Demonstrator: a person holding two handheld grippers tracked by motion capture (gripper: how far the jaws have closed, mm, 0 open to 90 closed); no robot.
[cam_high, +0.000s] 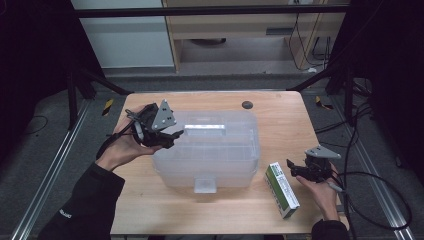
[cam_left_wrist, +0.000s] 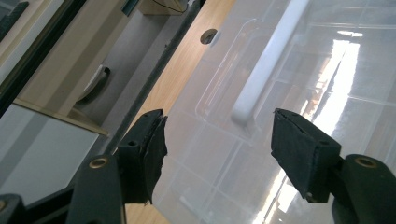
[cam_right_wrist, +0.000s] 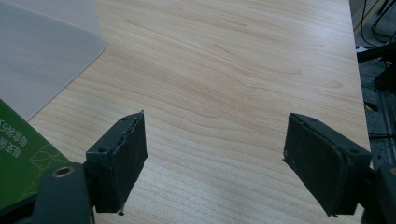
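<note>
A clear plastic storage box (cam_high: 210, 150) with a lid and a white handle (cam_high: 204, 127) sits in the middle of the wooden table. My left gripper (cam_high: 172, 139) hovers at the box's left end, jaws open, over the lid (cam_left_wrist: 289, 84) near the end of the handle (cam_left_wrist: 268, 60). A green and white carton (cam_high: 281, 189) lies flat to the right of the box. My right gripper (cam_high: 291, 169) is just right of the carton, open and holding nothing. In the right gripper view the carton's green corner (cam_right_wrist: 18, 163) is at the left, the box's corner (cam_right_wrist: 42, 51) above it.
The table (cam_high: 280, 115) has a round cable hole (cam_high: 247, 104) at the back. A white latch tab (cam_high: 205, 185) juts from the box's front. Metal rails and cables run along both sides on the floor. Bare wood (cam_right_wrist: 224, 84) lies ahead of the right gripper.
</note>
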